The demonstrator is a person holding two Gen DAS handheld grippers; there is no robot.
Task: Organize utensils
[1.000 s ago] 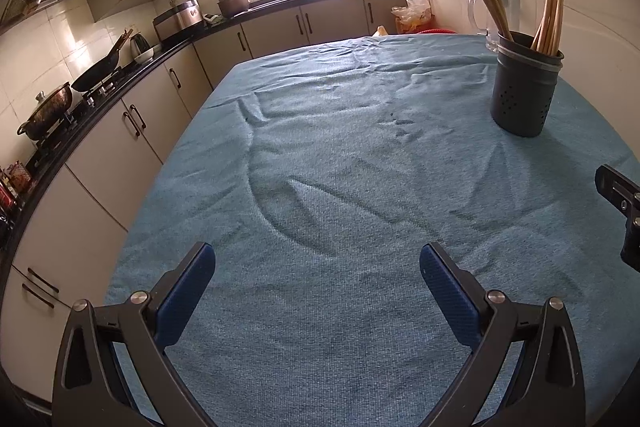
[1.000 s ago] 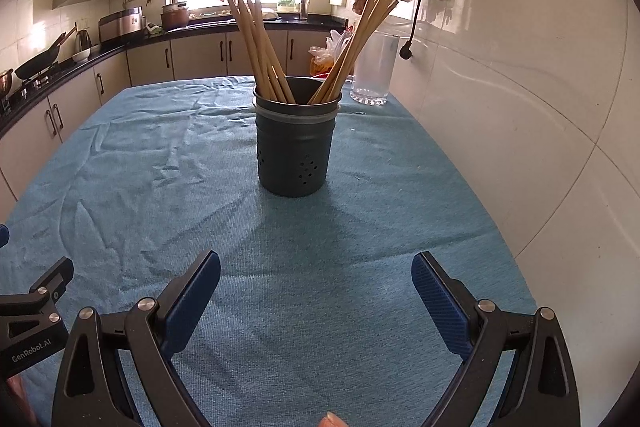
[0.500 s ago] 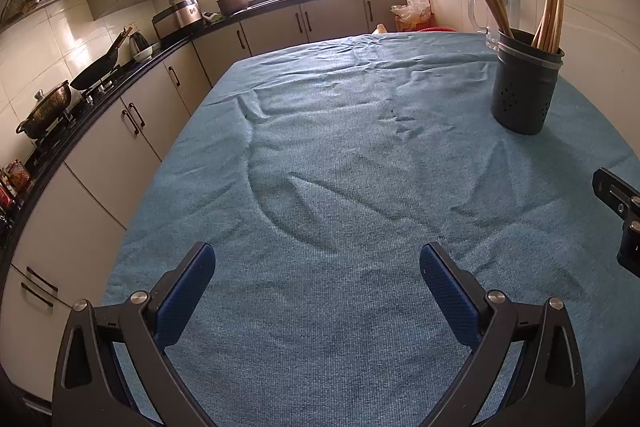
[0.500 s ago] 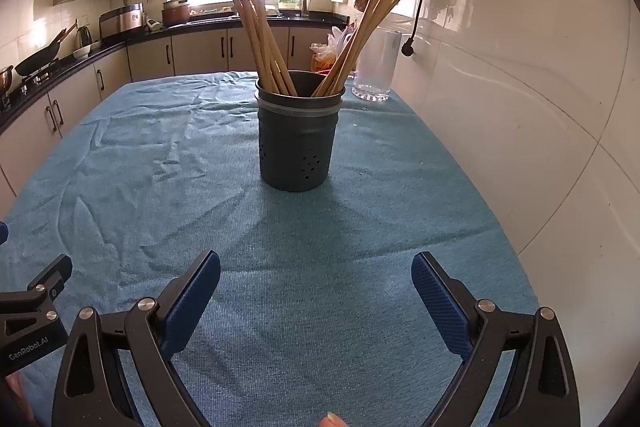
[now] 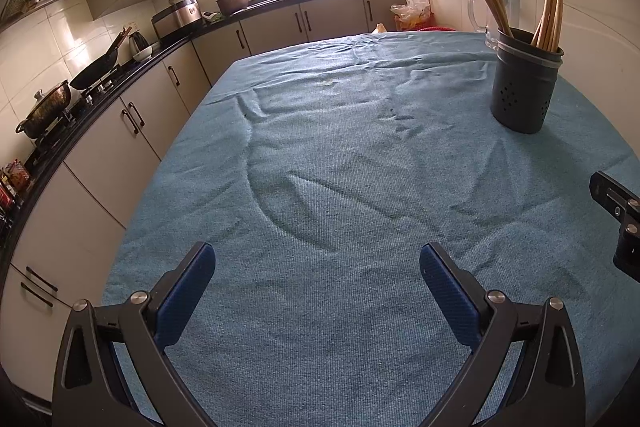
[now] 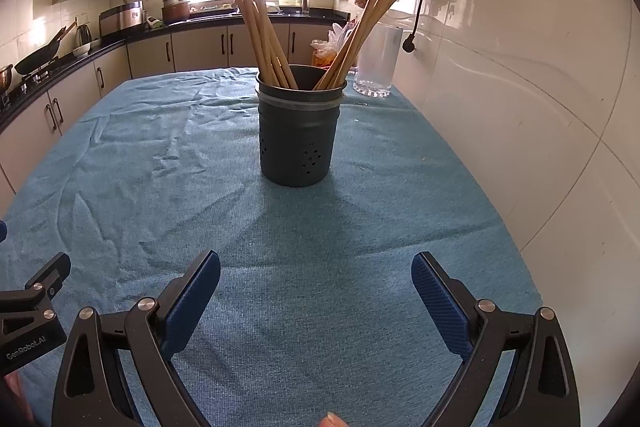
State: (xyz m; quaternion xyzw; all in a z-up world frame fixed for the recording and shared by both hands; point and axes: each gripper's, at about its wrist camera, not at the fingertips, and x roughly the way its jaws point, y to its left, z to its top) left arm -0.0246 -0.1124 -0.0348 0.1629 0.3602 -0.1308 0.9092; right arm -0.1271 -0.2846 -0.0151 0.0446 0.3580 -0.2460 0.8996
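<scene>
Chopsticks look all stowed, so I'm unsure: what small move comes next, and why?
Probably back both away: the chopsticks stand in the holder, the cloth shows none loose, and the left gripper and right gripper are open, empty.

The worktop (image 6: 460, 163) is covered by a wrinkled blue cloth (image 5: 320, 187). On it stand a dark holder (image 6: 298, 139) of chopsticks (image 6: 264, 31) and, behind, a clear jug (image 6: 376, 61).

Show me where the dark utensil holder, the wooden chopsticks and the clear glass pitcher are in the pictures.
utensil holder (image 6: 298, 143), right wrist view, on the front of its dark wall.
chopsticks (image 6: 262, 27), right wrist view, on the shafts of the left bundle.
glass pitcher (image 6: 376, 61), right wrist view, on its clear side wall.
</scene>
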